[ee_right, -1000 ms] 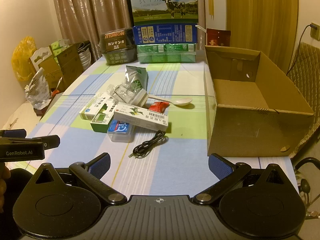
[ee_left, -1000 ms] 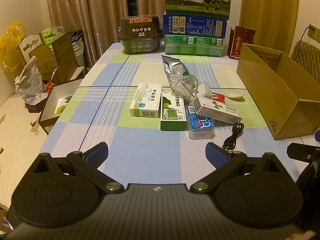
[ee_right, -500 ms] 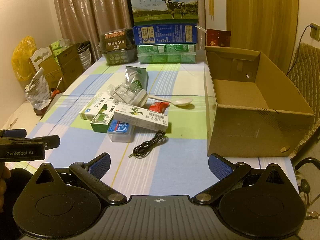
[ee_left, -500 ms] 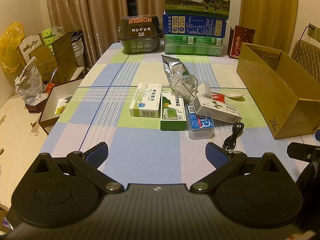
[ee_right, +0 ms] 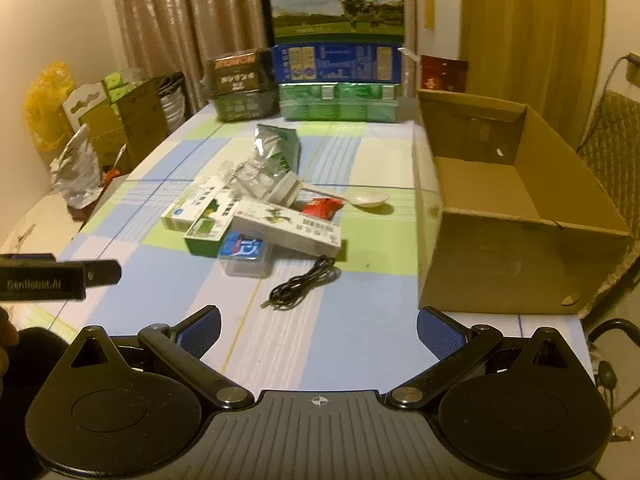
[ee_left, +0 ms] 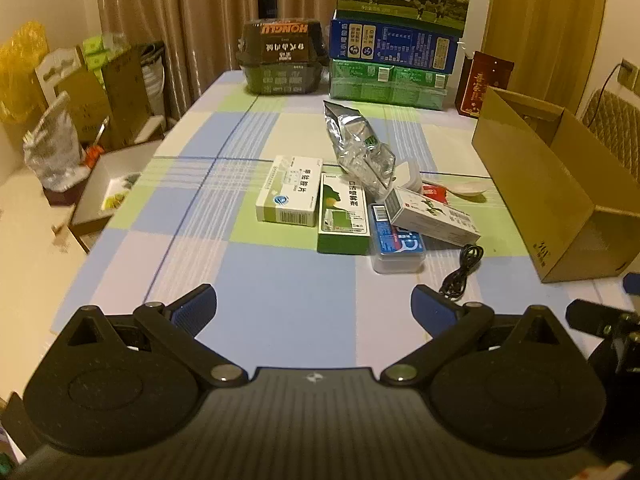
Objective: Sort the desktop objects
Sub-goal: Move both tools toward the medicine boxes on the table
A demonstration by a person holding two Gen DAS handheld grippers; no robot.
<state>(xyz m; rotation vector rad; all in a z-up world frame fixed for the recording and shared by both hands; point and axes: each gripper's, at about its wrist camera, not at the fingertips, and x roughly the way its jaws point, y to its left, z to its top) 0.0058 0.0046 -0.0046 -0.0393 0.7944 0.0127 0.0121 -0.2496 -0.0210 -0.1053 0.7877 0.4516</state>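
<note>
A cluster of items lies mid-table: a white medicine box (ee_left: 289,190), a green spray box (ee_left: 343,212), a clear blue-labelled case (ee_left: 396,245), a long white box (ee_left: 434,216), a silver foil bag (ee_left: 356,144), a red packet (ee_right: 322,207), a white spoon (ee_right: 366,199) and a coiled black cable (ee_right: 302,283). An open cardboard box (ee_right: 516,216) stands at the right. My left gripper (ee_left: 314,306) is open and empty above the near table edge. My right gripper (ee_right: 318,328) is open and empty too, just short of the cable.
Milk cartons (ee_left: 402,28) and a dark container (ee_left: 280,58) are stacked at the table's far end. Boxes and bags (ee_left: 76,92) crowd the floor to the left. A chair (ee_right: 612,128) stands behind the cardboard box.
The right wrist view has shifted slightly, with blur, bringing the cable and cardboard box a little nearer. The left gripper has hardly moved. Both stay open.
</note>
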